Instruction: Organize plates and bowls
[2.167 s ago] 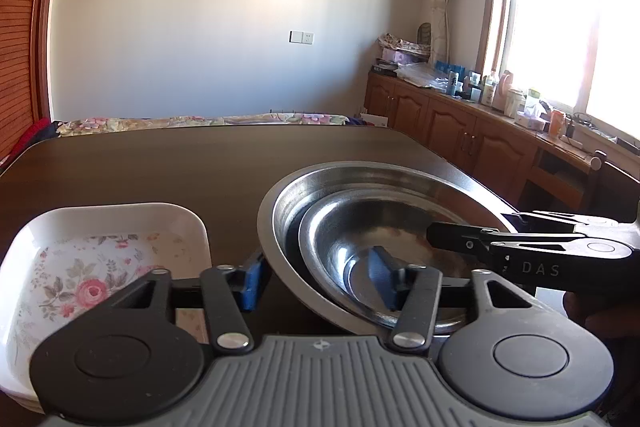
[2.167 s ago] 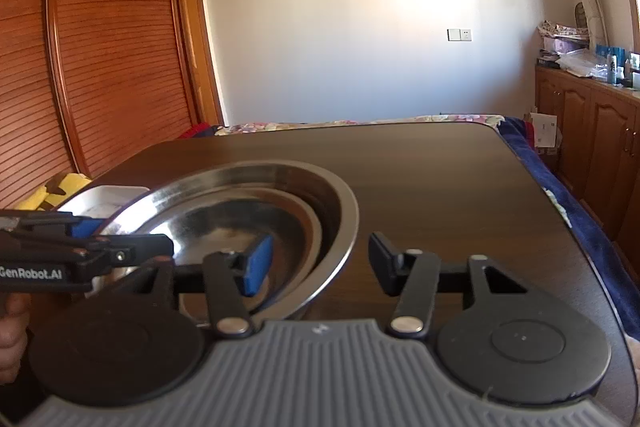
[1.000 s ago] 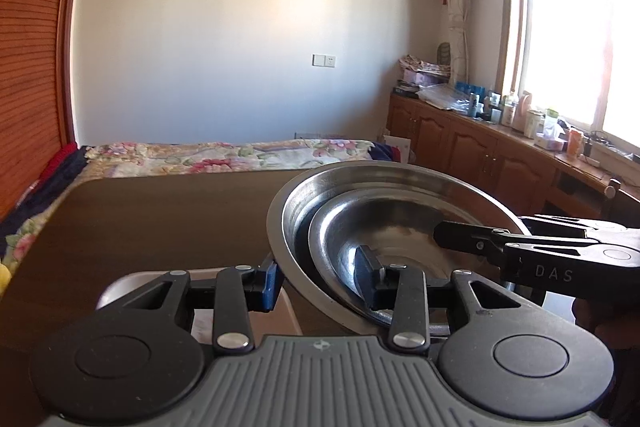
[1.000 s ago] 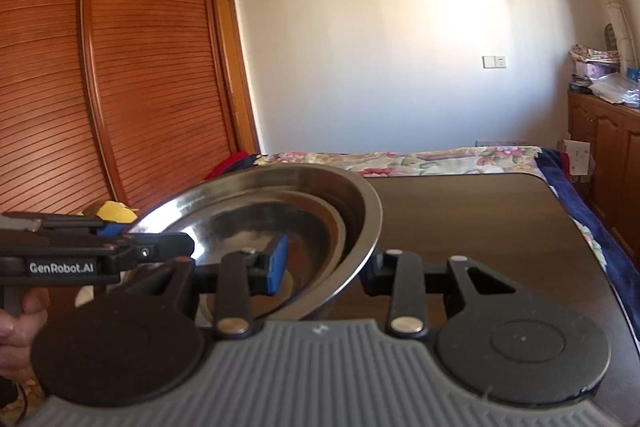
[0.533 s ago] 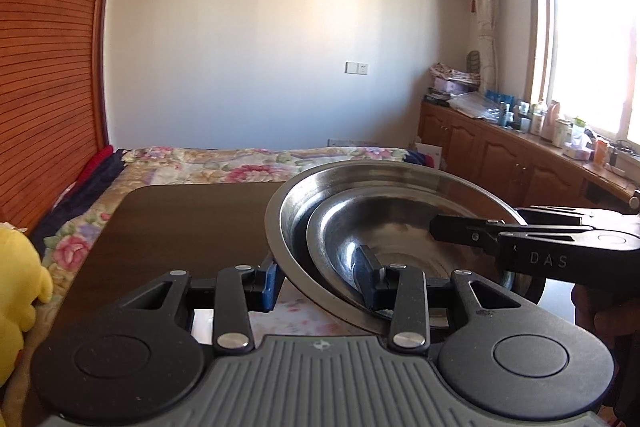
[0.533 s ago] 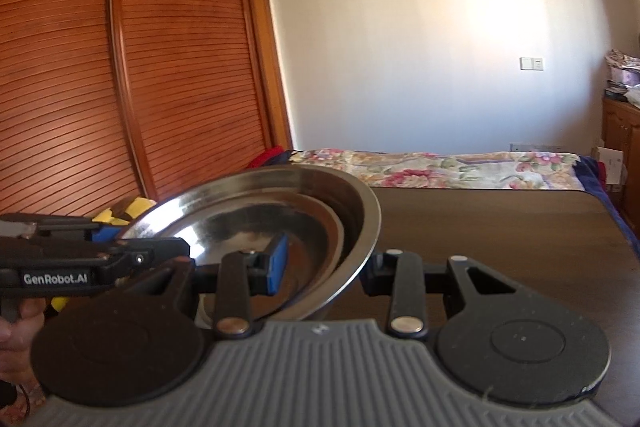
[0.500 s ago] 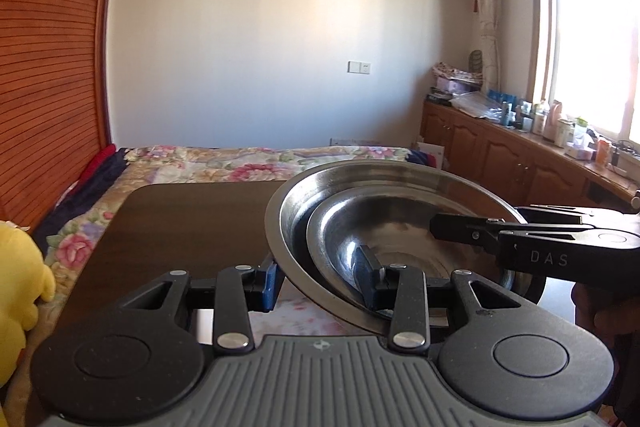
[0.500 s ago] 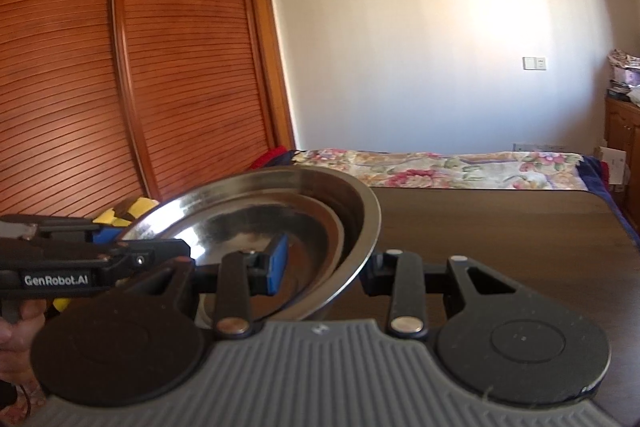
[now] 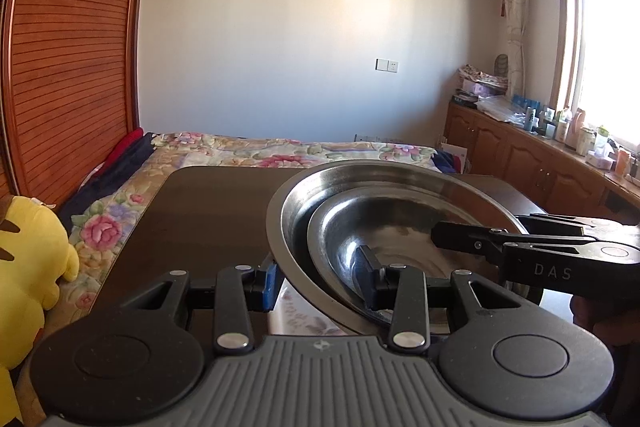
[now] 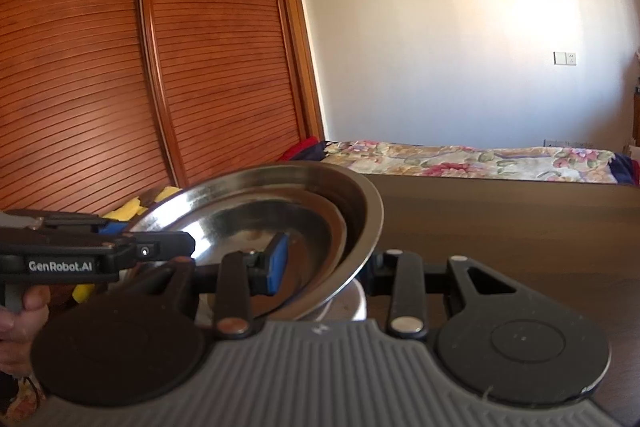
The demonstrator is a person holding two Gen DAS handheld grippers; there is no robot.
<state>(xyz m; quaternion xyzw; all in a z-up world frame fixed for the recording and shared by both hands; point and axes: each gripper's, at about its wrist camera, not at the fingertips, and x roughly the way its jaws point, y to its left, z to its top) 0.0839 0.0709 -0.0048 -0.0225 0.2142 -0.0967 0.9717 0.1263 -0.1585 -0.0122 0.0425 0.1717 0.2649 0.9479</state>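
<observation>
— What's held above the dark wooden table (image 9: 208, 203)?
— Two nested, round stainless-steel bowls (image 9: 384, 223): left gripper (image 9: 318, 281) and right gripper (image 10: 326, 263) each pinch opposite rims, over a floral white dish (image 9: 296, 311).

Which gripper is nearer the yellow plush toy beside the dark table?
Left. The left gripper clamps the rim of the nested steel bowls on the side toward the yellow plush toy; the right gripper clamps the opposite rim, the bowls lying between it and the toy.
</observation>
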